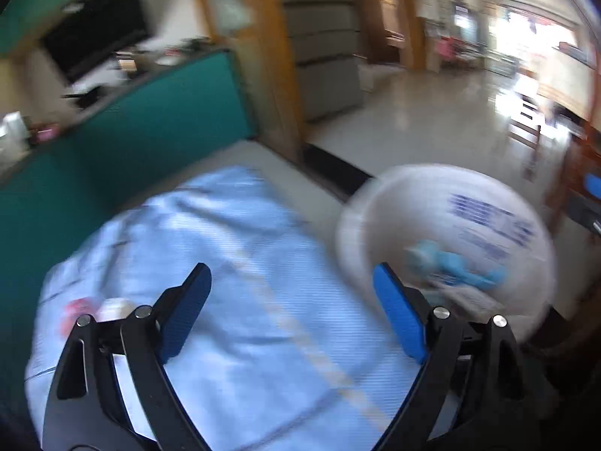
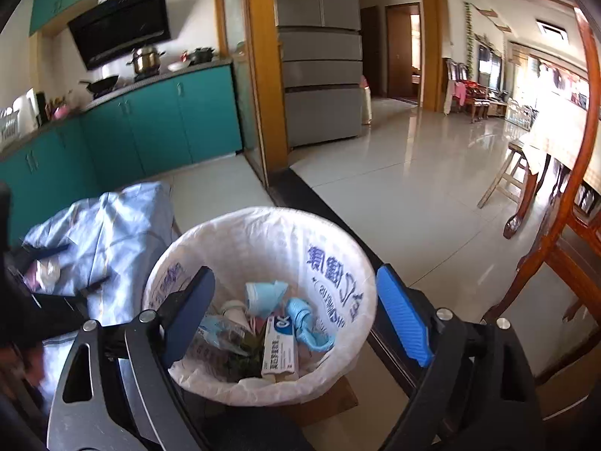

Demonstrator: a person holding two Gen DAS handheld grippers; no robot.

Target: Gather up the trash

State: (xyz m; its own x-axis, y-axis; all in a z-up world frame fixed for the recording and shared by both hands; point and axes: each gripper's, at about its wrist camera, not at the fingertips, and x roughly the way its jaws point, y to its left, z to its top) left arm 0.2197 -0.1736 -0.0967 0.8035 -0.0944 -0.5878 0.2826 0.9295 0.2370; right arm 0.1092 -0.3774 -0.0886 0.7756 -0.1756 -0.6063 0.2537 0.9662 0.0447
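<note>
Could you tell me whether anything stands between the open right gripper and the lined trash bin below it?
Nothing visible does. The right gripper hangs open, nothing between its fingers, right over the trash bin, whose mouth is uncovered. The toothpaste box and blue scraps already lie inside.

Trash bin point(image 2: 259, 248) mouth stands open above; blue cloth point(image 2: 124, 221) crowds its left.

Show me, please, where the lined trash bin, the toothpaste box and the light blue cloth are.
Lined trash bin point(image 2: 263, 225): right wrist view, far rim of liner.
Toothpaste box point(image 2: 280, 345): right wrist view, front face.
Light blue cloth point(image 1: 225, 263): left wrist view, its middle.
</note>
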